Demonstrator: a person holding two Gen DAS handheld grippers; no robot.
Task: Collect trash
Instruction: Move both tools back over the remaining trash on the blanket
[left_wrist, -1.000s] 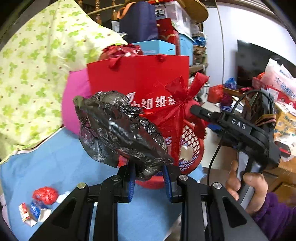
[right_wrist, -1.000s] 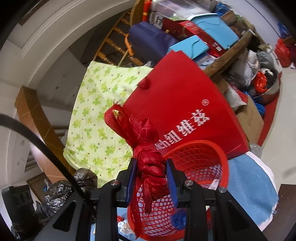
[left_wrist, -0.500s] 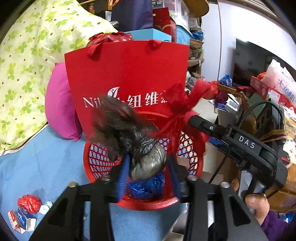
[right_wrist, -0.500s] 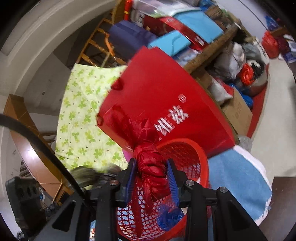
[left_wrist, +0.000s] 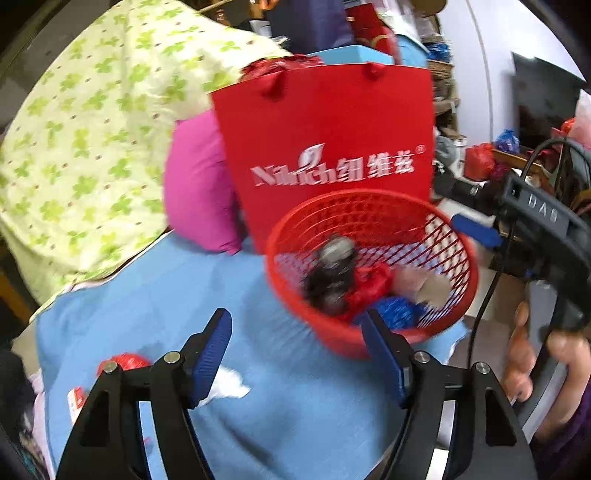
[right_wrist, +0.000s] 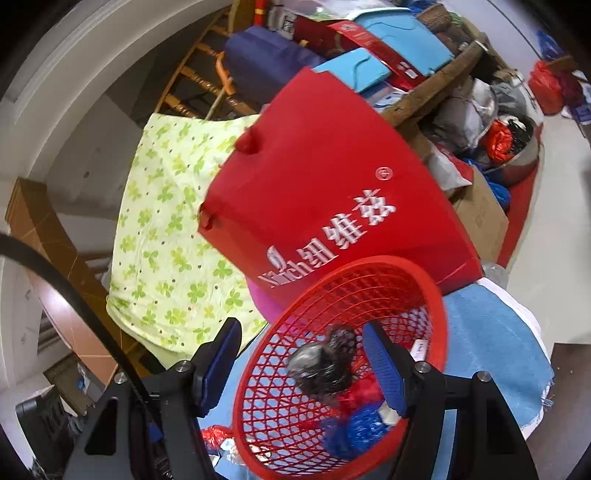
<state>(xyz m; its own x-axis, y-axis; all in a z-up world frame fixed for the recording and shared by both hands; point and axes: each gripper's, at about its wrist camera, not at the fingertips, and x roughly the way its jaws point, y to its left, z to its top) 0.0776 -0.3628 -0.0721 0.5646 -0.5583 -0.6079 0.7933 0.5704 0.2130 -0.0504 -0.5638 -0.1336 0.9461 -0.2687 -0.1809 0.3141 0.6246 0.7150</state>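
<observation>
Blue cloth (left_wrist: 192, 295) covers the surface; a red mesh basket (left_wrist: 369, 343) sits on it before a red paper bag (left_wrist: 325, 140). The crumpled black plastic bag (left_wrist: 332, 280) lies in the basket: light, soft, slippery; pinch a fold. Left gripper (left_wrist: 299, 354) and right gripper (right_wrist: 303, 363) fingers have just been opening; both stand wide and hold nothing. Remaining scraps (left_wrist: 123, 362) at the cloth's edge are blurred and partly hidden behind the left fingers.

A red gift bag (left_wrist: 325, 147) (white lettering) leans against a pink cushion (left_wrist: 195, 184).
</observation>
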